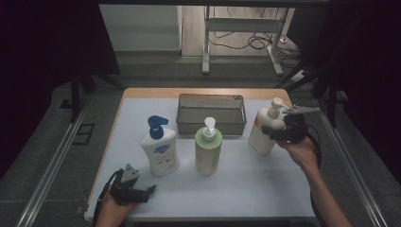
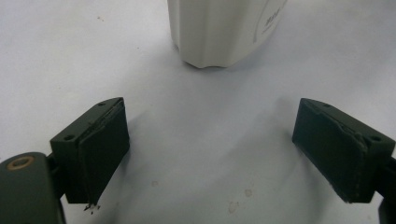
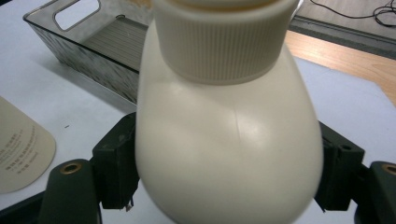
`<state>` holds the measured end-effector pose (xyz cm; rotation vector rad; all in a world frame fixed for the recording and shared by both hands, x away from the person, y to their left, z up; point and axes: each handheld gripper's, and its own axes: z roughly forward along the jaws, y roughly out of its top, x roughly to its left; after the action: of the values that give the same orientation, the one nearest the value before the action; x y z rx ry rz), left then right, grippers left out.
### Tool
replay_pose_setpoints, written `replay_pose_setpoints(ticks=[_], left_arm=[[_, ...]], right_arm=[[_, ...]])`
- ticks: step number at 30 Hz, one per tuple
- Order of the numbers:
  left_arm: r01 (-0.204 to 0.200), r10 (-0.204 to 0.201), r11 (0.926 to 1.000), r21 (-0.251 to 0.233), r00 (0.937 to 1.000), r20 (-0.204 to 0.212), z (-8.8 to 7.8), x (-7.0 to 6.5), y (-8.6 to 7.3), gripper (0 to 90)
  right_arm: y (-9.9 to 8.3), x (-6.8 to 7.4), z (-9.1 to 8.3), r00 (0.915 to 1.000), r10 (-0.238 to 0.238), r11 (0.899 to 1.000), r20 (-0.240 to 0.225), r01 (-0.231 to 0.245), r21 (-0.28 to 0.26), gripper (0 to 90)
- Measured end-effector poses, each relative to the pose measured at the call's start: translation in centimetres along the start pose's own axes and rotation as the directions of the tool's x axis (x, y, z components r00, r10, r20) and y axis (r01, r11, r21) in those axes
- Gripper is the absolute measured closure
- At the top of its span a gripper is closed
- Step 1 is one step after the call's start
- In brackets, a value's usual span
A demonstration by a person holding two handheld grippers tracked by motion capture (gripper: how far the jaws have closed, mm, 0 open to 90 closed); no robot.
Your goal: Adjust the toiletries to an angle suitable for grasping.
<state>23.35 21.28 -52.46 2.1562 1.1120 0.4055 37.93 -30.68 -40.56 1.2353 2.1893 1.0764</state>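
Observation:
A cream pump bottle (image 1: pixel 259 139) leans at the table's right side. My right gripper (image 1: pixel 273 131) is shut on its upper body, just under the cap. In the right gripper view the cream bottle (image 3: pixel 229 107) sits between the two black pads (image 3: pixel 116 163), which press on both of its sides, with the right gripper (image 3: pixel 229 168) around it. My left gripper (image 1: pixel 146 193) rests near the front left edge, open and holding nothing. In the left gripper view the left gripper (image 2: pixel 212 149) points at the base of a white bottle (image 2: pixel 219 32).
The white bottle with a blue pump (image 1: pixel 161 153) and a green pump bottle (image 1: pixel 208 150) stand mid-table on the white mat (image 1: pixel 265 189). A grey mesh basket (image 1: pixel 211 126) sits behind them, its wall (image 3: pixel 84 56) beside the cream bottle. Wooden table edge beyond.

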Motion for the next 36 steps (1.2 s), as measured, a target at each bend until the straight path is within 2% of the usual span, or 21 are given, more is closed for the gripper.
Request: replay_pose_setpoints(ticks=[5,8,13,21,27,36], left_arm=[[0.0,0.0,1.0,0.0,1.0,0.0,0.0,0.0,0.0,10.7],[0.0,0.0,1.0,0.0,1.0,0.0,0.0,0.0,0.0,10.7],[0.0,0.0,1.0,0.0,1.0,0.0,0.0,0.0,0.0,10.7],[0.0,0.0,1.0,0.0,1.0,0.001,0.0,0.0,0.0,10.7],[0.0,0.0,1.0,0.0,1.0,0.001,0.0,0.0,0.0,10.7],[0.001,-0.001,1.0,0.0,1.0,0.0,0.0,0.0,0.0,10.7]], right_arm=[[0.0,0.2,0.3,1.0,-0.002,1.0,0.003,0.002,-0.007,32.4],[0.0,0.5,0.4,0.9997,-0.014,1.0,0.017,0.015,-0.013,33.1],[-0.3,0.6,0.2,0.9998,-0.015,0.999,0.01,0.016,-0.037,35.6],[-0.5,1.0,-0.1,0.9995,-0.014,0.999,0.029,0.015,-0.038,36.6],[-0.3,1.3,-0.9,0.9998,-0.005,1.0,0.02,0.005,-0.023,36.8],[0.9,2.0,-2.8,0.9998,-0.02,1.0,-0.007,0.02,-0.016,36.8]])
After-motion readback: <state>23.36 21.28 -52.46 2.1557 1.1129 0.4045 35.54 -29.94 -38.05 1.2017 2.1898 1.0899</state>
